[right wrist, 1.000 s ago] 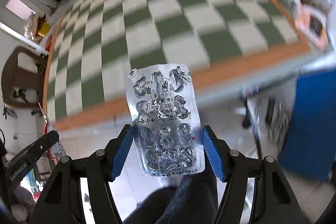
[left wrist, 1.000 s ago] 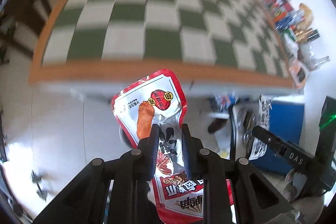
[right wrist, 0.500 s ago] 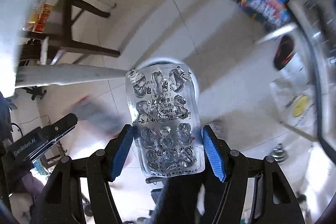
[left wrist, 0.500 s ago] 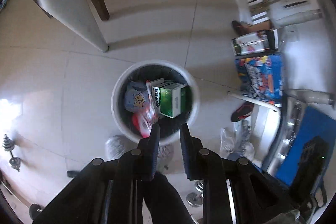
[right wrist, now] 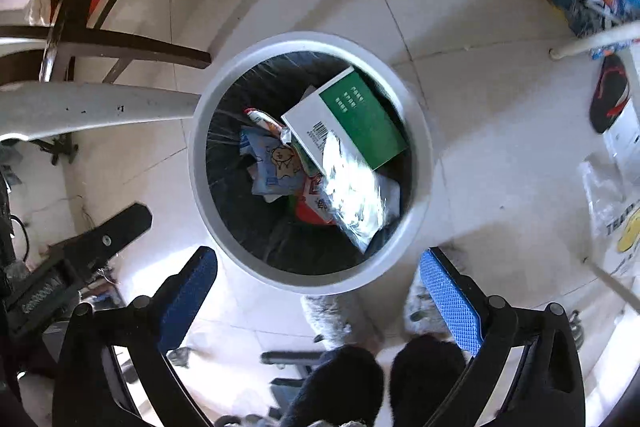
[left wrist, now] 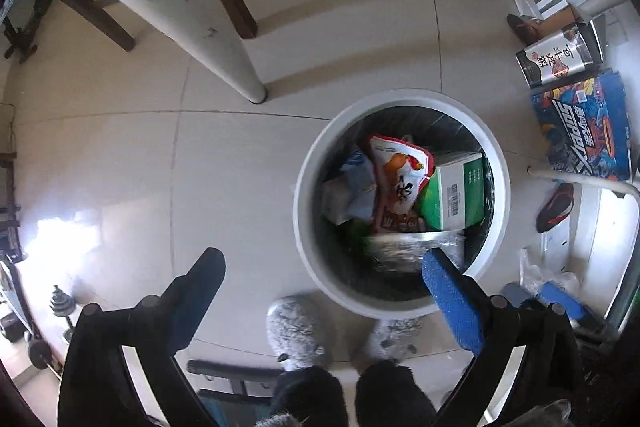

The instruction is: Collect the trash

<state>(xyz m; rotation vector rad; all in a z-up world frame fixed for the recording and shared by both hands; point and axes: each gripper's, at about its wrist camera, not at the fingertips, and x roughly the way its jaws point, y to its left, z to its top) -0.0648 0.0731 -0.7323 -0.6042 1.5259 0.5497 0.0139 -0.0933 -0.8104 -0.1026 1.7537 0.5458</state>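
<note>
Grippers, left (left wrist: 324,291) and right (right wrist: 318,285), we are holding spread wide and empty above the bin (right wrist: 224,223); blister pack (right wrist: 354,187) is lying over wrapper (left wrist: 396,179) and box (right wrist: 360,115).

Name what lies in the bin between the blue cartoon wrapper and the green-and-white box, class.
In the right wrist view, the red-and-white snack packet lies between the blue cartoon wrapper and green-and-white box.

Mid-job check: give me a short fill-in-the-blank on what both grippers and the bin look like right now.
1. The left gripper and the right gripper both have their jaws ____.
2. The silver blister pack is inside the white ____.
3. The box in the trash bin has a ____ face.

Missing words: open; trash bin; green
</note>
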